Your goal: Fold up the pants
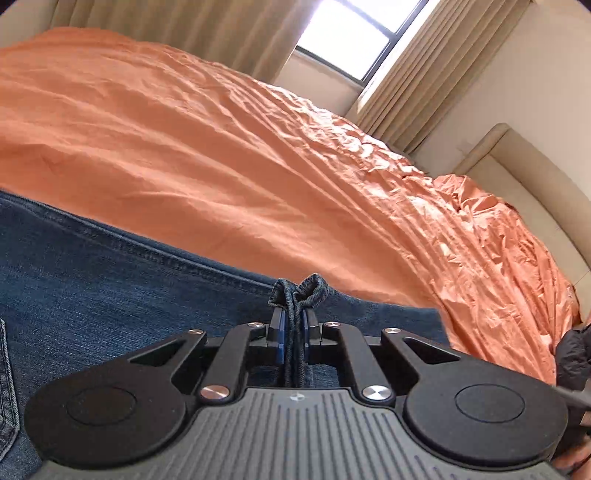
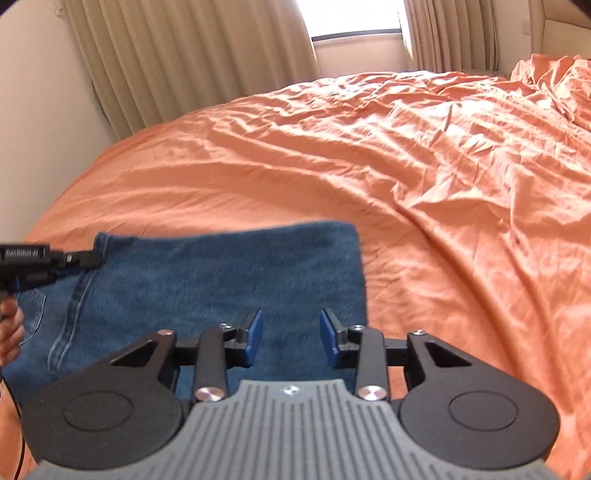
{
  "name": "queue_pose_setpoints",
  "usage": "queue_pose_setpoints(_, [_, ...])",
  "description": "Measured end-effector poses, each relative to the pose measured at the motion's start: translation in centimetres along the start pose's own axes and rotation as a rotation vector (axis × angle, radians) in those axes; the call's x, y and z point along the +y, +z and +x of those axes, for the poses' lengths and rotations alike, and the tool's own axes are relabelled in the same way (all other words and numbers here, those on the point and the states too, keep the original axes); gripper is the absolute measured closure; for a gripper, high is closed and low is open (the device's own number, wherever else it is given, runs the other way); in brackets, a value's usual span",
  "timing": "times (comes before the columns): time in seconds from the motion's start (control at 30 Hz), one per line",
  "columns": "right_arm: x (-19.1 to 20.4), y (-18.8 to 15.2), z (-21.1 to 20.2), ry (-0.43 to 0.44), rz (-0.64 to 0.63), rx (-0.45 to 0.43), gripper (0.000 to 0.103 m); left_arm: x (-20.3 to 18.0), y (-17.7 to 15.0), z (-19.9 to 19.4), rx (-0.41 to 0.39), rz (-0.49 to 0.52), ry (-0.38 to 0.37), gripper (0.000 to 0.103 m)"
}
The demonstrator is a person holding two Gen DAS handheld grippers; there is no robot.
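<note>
Blue denim pants (image 1: 110,280) lie flat on the orange bed sheet (image 1: 221,147). My left gripper (image 1: 294,317) is shut on a bunched fold of the pants' far edge, and the denim sticks up between its blue pads. In the right wrist view the pants (image 2: 221,273) form a folded rectangle, and the left gripper (image 2: 86,258) pinches their far left corner. My right gripper (image 2: 291,332) hovers over the near part of the denim, open, its blue pads (image 2: 255,338) apart and nothing pressed between them.
The wrinkled orange sheet (image 2: 406,166) covers the whole bed, rumpled at the far right. Beige curtains (image 2: 184,55) and a bright window (image 1: 354,33) stand behind the bed, and a cream headboard (image 1: 524,177) is at the right. A hand (image 2: 11,332) holds the left gripper.
</note>
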State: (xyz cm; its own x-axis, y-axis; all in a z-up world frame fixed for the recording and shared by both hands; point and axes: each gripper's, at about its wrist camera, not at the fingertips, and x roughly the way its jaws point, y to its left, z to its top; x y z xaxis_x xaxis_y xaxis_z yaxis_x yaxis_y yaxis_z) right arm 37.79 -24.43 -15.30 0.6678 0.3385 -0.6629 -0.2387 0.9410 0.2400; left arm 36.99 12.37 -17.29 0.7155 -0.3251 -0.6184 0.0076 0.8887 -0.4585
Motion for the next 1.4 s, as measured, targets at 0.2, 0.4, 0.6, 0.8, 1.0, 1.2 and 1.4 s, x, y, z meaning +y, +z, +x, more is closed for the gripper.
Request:
queue_pose_setpoints(0.2, [-2.4, 4.1, 6.7, -0.025, 0.05, 0.035, 0.103, 2.2, -1.2, 2.6, 0.05, -0.044, 0.051, 0.094])
queue_pose_setpoints(0.4, [-3.0, 3.6, 10.5, -0.063, 0.036, 0.104, 0.103, 2.7, -1.5, 3.1, 0.058, -0.054, 0.064, 0.093])
queue_pose_setpoints(0.6, [-1.6, 3.8, 5.5, -0.023, -0.027, 0.064, 0.103, 1.3, -0.5, 1.1, 0.06, -0.018, 0.127, 0.081])
queue_pose_setpoints(0.8, [0.4, -1.4, -2.0, 0.036, -0.122, 0.075, 0.103, -1.5, -2.8, -4.2, 0.017, 0.059, 0.106, 0.081])
queue_pose_setpoints(1.0, [1.6, -6.4, -4.0, 0.017, -0.195, 0.144, 0.103, -4.2, -6.4, -5.4, 0.066, 0.121, 0.176, 0.081])
queue_pose_setpoints(1.2, [2.0, -7.5, -2.2, 0.003, -0.259, 0.224, 0.103, -3.3, -8.7, -3.8, 0.118, 0.052, 0.254, 0.078])
queue_pose_setpoints(1.4, [3.3, -7.4, -1.3, -0.025, -0.391, 0.278, 0.103, -3.3, -8.7, -3.9, 0.126, 0.005, 0.292, 0.074])
